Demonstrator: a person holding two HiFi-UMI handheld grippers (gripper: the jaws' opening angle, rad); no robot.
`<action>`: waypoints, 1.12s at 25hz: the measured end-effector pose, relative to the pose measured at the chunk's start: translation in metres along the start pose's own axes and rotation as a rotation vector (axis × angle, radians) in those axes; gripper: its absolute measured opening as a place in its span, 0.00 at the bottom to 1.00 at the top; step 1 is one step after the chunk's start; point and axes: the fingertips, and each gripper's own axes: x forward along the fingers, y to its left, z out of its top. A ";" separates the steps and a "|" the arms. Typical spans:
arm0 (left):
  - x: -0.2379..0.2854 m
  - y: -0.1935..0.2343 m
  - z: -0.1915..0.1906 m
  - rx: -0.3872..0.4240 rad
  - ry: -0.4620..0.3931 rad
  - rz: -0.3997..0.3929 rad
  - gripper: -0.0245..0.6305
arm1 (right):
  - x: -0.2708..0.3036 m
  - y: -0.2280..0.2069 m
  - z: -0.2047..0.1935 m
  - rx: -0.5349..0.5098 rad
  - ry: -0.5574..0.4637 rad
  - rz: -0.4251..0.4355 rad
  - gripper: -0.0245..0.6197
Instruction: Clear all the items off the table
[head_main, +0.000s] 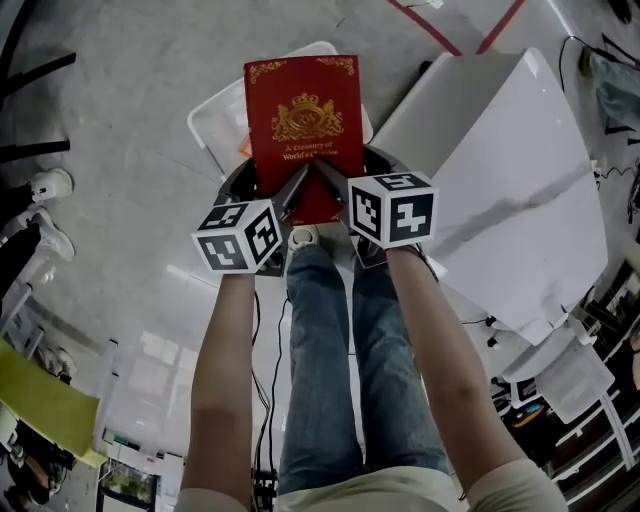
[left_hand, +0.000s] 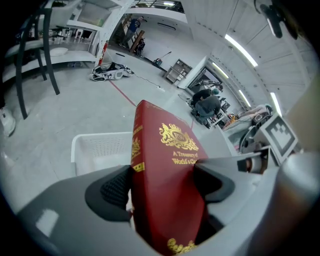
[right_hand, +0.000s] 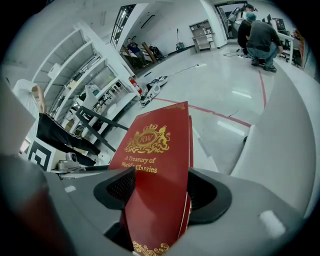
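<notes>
Left hand-held gripper (head_main: 296, 188), right hand-held gripper (head_main: 327, 178), both gripping red book (head_main: 303, 105) above white basket (head_main: 213, 124)

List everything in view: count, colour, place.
book: 1, red with gold print, held in the air over the basket
basket: 1, white plastic, on the floor under the book
table: 1, white, at the right of the head view
floor tape: 2 lines, red, on the grey floor beyond the table
people: a few, dark clothes, far across the room in the right gripper view
left claw: 1, grey, shut on the book
right claw: 1, grey, shut on the book
forearms: 2, bare, behind the claws
legs: 2, blue jeans, between the forearms
</notes>
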 end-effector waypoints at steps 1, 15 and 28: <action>0.003 0.002 -0.001 -0.002 0.001 0.001 0.64 | 0.003 -0.001 0.000 -0.002 0.004 -0.001 0.53; 0.032 0.028 -0.023 -0.060 0.021 0.024 0.65 | 0.042 -0.017 -0.016 0.004 0.076 -0.008 0.53; 0.047 0.052 -0.038 -0.069 0.060 0.029 0.65 | 0.070 -0.021 -0.034 0.060 0.094 -0.022 0.53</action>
